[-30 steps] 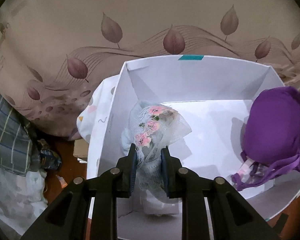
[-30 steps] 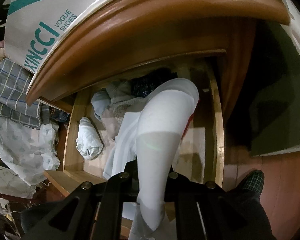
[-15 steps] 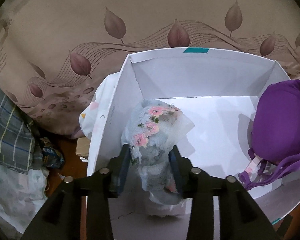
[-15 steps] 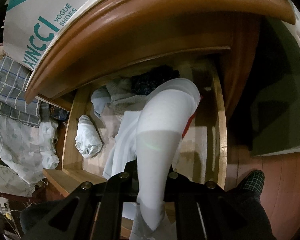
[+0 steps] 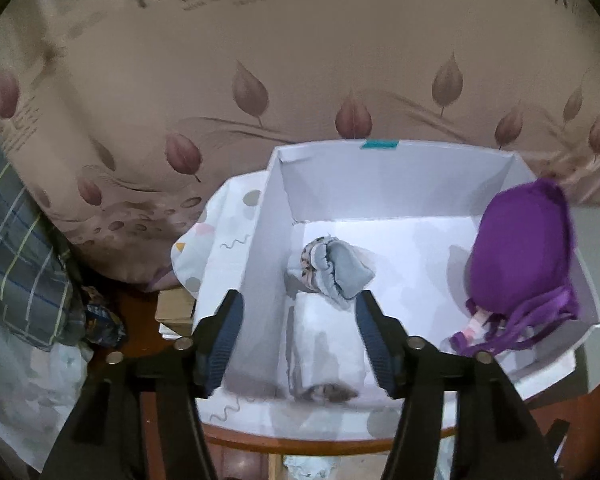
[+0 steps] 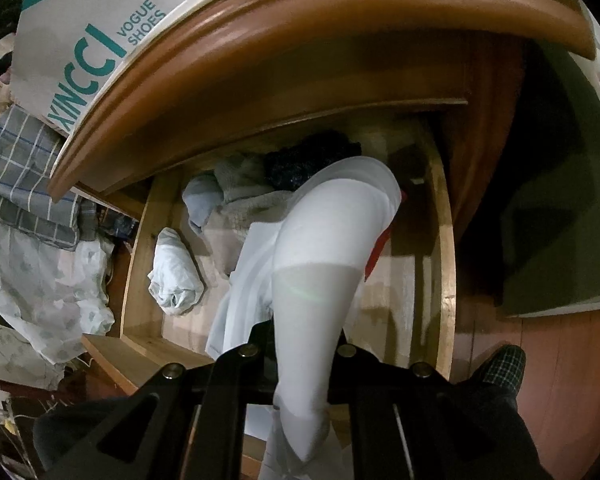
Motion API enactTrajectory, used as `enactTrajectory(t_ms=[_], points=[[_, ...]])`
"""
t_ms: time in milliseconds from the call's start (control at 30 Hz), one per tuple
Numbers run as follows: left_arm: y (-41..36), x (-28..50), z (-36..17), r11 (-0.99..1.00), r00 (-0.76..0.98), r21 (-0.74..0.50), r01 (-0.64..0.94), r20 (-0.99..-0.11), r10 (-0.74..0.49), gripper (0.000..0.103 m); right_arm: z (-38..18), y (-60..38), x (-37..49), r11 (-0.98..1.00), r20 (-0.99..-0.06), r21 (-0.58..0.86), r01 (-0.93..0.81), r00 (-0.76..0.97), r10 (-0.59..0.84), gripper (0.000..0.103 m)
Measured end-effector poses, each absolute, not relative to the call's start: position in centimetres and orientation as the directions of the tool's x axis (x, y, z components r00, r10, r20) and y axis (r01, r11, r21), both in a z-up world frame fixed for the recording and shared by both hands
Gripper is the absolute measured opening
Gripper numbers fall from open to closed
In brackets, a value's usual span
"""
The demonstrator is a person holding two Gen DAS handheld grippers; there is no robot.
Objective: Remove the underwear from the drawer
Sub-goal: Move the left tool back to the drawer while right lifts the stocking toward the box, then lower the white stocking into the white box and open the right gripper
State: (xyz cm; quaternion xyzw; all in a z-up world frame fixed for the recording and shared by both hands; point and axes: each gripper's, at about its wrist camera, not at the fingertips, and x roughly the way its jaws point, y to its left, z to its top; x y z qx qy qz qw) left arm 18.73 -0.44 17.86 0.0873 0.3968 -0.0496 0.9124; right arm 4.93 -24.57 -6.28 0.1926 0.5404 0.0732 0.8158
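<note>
While the left gripper (image 5: 300, 334) is spreading its jaws over the white shoebox (image 5: 396, 164), nothing is pinched between them. The little grey bundle (image 5: 332, 270) with the flowery trim sits loose on the box floor, on top of a folded white piece (image 5: 326, 344), apart from both pads. A purple bra (image 5: 524, 256) is propped against the right wall of the box with its straps hanging down toward the front flap.

Over at the open wooden drawer (image 6: 444, 248), the right gripper (image 6: 304, 344) is clamped tight on a pale white garment (image 6: 332, 248) that stretches up and away from the jaws. I can't tell if the far end is fully free of the pile or still lying on it.

What I'd worry about:

- That white piece overlaps the other clothes (image 6: 244, 200) in the drawer, and there's a red edge (image 6: 380, 252) peeking out right under it. Pull fast and it could drag a neighbour along and dump it on the floor.
- The curved wooden tabletop (image 6: 340, 36) overhangs the drawer, so lifting straight up could snag the cloth or knock the gripper on the edge.
- The shoebox sits right at the table's lip. A bump from the left hand on its way out could shove it, and the bra looks ready to slide out the front.
- The grey bundle is barely balanced, so one brush from a pad could tip it.
</note>
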Motion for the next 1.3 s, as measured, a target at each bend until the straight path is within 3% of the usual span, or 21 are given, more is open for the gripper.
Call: enactTrajectory(t_ms=[67,233,467,700,900,1300], points=[[0.4,17.2,18.6,0.984,0.714,0.114,0.139,-0.7,-0.02,0.069,-6.2,-24.6,4.8,0.914,-0.851,0.395,0.091,0.41,0.327,0.008],[3.2,13.0,18.3,0.989,0.755,0.133,0.069,-0.654,0.036,0.077,-5.8,-24.4,4.6,0.918,-0.842,0.388,0.075,0.435,0.32,0.008],[7.4,9.7,13.1,0.992,0.701,0.123,-0.038,-0.704,0.114,0.083,-4.7,-24.3,4.0,0.91,-0.835,0.406,0.085,0.438,0.332,0.008],[10.0,8.7,5.0,0.981,0.59,0.124,-0.148,-0.785,0.188,0.083,-0.5,-23.7,2.7,0.932,-0.831,0.359,0.036,0.466,0.303,0.008],[12.2,8.8,1.1,0.968,0.534,0.118,-0.22,-0.816,0.221,0.084,5.5,-24.0,1.2,0.949,-0.814,0.315,-0.007,0.512,0.274,0.008],[16.0,8.5,1.2,0.949,0.532,0.067,-0.309,-0.814,0.231,0.087,23.0,-23.8,3.7,0.969,-0.658,0.224,-0.102,0.718,0.227,0.008]])
